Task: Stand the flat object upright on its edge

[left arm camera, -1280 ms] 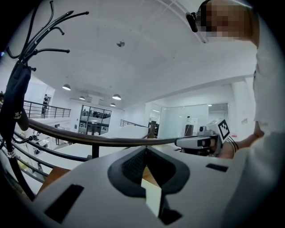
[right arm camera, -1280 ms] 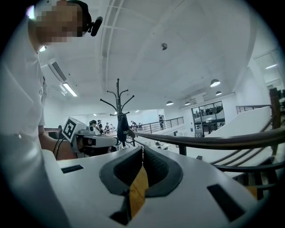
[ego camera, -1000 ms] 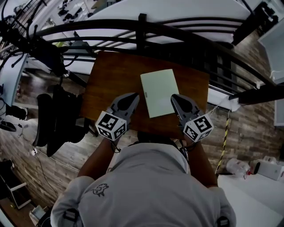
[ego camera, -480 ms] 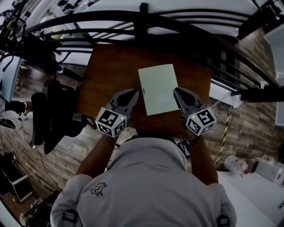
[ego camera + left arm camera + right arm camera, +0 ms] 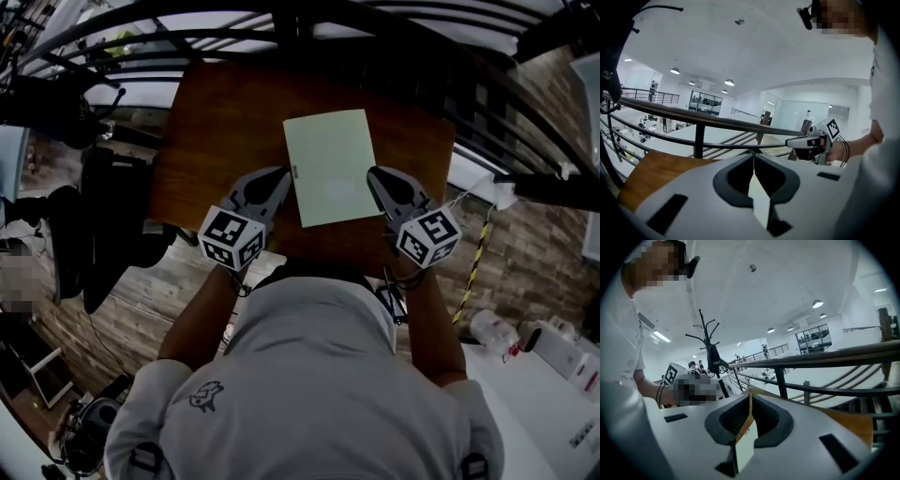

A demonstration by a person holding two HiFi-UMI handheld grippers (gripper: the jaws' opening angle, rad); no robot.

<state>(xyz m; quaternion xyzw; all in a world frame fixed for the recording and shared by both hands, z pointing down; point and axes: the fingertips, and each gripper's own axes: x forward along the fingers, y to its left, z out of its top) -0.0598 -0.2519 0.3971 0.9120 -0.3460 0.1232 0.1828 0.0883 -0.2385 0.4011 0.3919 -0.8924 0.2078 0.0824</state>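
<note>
Pale green sheet (image 5: 328, 167) lies flat mid-frame on the counter (image 5: 220, 122); left gripper (image 5: 281, 178) and right gripper (image 5: 373, 176) flank it, fingers pressed together.

The flat object (image 5: 330, 167) lies on the table (image 5: 220, 131) at frame centre, with the left gripper (image 5: 279, 180) just left of it and the right gripper (image 5: 377, 178) just right.

Head view is dim, underexposed; flat object (image 5: 328, 169) is the brightest patch on the dark wooden table (image 5: 225, 122). Gripper views brighter, lit by ceiling lamps (image 5: 675, 71) above the table; railing (image 5: 717, 123) behind the table bows with fisheye, foreground probably defocused, corners vignetted black.
</note>
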